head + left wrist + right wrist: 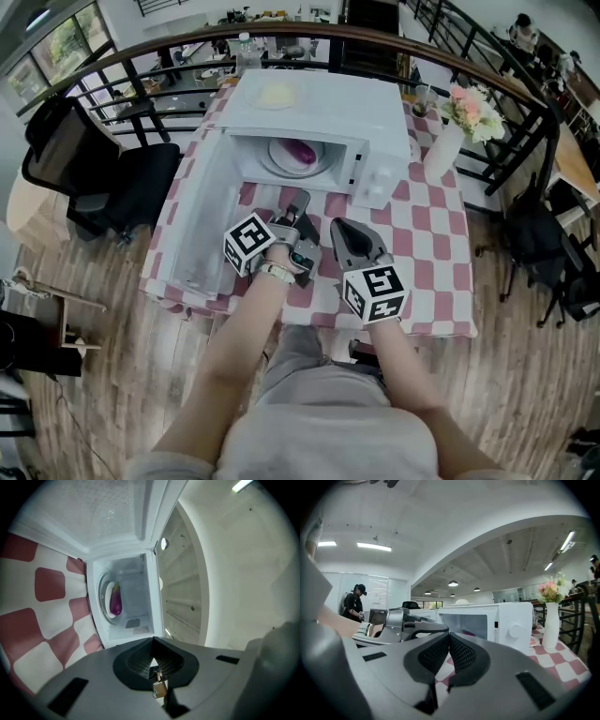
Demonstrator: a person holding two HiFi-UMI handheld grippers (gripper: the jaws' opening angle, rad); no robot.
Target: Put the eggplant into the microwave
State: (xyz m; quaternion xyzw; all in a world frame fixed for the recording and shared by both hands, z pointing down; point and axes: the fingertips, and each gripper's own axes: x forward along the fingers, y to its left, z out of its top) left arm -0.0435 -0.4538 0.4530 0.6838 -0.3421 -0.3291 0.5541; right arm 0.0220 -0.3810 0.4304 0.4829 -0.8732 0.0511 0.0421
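Observation:
A purple eggplant (pixel 303 150) lies on the round plate (pixel 281 157) inside the white microwave (pixel 309 108), whose door (pixel 192 225) hangs open to the left. The left gripper view looks into the cavity and shows the eggplant (pixel 116 601) on the plate. My left gripper (pixel 300 204) is in front of the opening, a short way back from it, shut with nothing between its jaws (pixel 153 641). My right gripper (pixel 337 227) is beside it to the right, also shut and empty (pixel 449 637), and points toward the microwave (pixel 487 620).
The microwave stands on a table with a red-and-white checked cloth (pixel 422 234). A white vase of flowers (pixel 448 141) stands right of the microwave, with a glass (pixel 422 98) behind it. A black chair (pixel 103 178) is at the left. A curved railing (pixel 141 52) runs behind the table.

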